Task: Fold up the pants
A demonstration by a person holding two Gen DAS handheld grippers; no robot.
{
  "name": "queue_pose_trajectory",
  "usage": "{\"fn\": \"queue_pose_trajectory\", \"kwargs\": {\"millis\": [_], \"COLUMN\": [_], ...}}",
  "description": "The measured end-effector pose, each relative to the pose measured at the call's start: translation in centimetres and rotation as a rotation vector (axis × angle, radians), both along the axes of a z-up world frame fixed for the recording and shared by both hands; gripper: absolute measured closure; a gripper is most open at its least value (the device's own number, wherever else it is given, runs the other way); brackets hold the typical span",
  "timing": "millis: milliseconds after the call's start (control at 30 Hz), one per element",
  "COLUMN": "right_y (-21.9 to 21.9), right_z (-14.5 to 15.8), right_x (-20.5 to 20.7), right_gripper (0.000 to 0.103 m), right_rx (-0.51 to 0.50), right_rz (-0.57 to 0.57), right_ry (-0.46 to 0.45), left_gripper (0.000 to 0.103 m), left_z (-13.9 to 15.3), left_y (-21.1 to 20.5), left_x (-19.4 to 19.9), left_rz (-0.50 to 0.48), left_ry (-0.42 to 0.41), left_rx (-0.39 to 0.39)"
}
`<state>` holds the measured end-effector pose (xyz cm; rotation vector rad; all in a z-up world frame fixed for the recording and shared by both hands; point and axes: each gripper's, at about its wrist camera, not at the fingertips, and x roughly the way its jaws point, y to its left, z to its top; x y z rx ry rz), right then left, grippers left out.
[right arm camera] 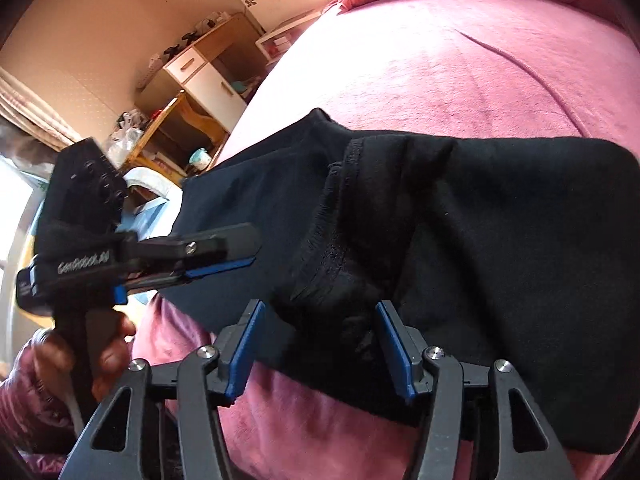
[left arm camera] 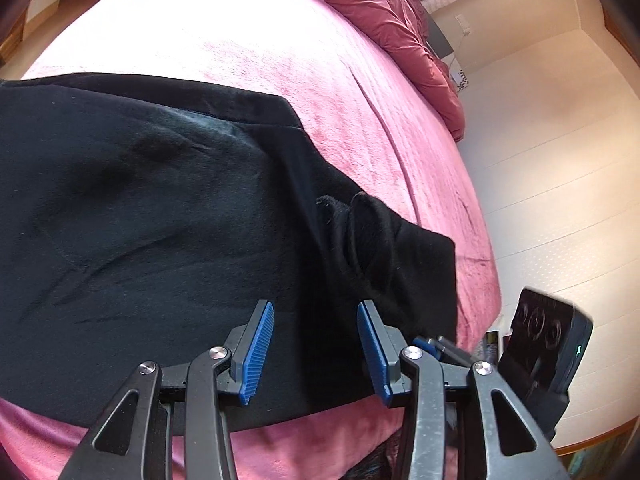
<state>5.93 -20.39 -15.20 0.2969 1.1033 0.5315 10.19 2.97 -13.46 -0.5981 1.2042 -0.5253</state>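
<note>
— Where does the left wrist view sit?

— Low and close over the black fleece pants (left arm camera: 160, 208), looking forward and down between the left gripper's (left arm camera: 316, 352) blue ribbed pads. It faces across the pink plush bed cover (left arm camera: 280, 64) toward a crumpled red quilt (left arm camera: 384, 12) and a pale wall.

— And the right wrist view?

— Just as near, angled down the right gripper (right arm camera: 320, 352), facing the same bed with a wooden shelf unit (right arm camera: 192, 92) off to the left.

— What do they share?

— The pants' bunched middle and the pink cover. The right view also catches the left gripper (right arm camera: 224, 256) side-on, held by a hand (right arm camera: 108, 360).
</note>
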Motion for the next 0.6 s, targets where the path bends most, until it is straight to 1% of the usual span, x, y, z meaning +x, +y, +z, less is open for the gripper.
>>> {"fn": "queue_pose_trajectory", "kwargs": {"millis": [100, 200, 300, 400, 433, 467, 533, 567, 600], "right_y": [-1.4, -3.6, -7.2, -11.5, -12.9, -13.2, -15.1, -15.5, -15.6], "right_z": [0.5, 0.9, 1.5, 1.9, 1.8, 1.7, 0.8, 0.2, -0.4], "right_x": [-1.7, -3.3, -5.3, -7.6, -8.4, -8.6, -9.5, -9.7, -9.8], "right_gripper": [0.044, 0.044, 0.044, 0.044, 0.044, 0.044, 0.044, 0.044, 0.044], "right_rx": [-0.011, -0.022, -0.047, -0.092, -0.110, -0.137, -0.188, -0.196, -0.202], "right_rz": [0.006, -0.034, -0.124, -0.248, -0.289, -0.321, -0.379, -0.396, -0.407], "right_ry": [0.006, 0.013, 0.017, 0.018, 0.027, 0.036, 0.070, 0.085, 0.097], "left_gripper": [0.050, 0.050, 0.050, 0.050, 0.050, 0.051, 0.052, 0.060, 0.077], "left_z": [-0.1, -0.2, -0.5, -0.9, -1.1, -1.4, -1.9, -1.9, -1.9], "left_y": [-0.7, -1.8, -3.1, -4.9, -5.5, -6.1, -7.0, -7.3, -7.8], "left_x": [0.5, 1.2, 2.0, 2.3, 2.3, 2.4, 2.5, 2.6, 2.5], "left_rz": [-0.007, -0.024, -0.056, -0.092, -0.101, -0.112, -0.125, -0.125, -0.132], "left_ry": [0.026, 0.052, 0.067, 0.088, 0.097, 0.106, 0.116, 0.112, 0.104], "left_rx": [-0.032, -0.038, -0.018, 0.005, 0.009, 0.012, 0.024, 0.040, 0.058]}}
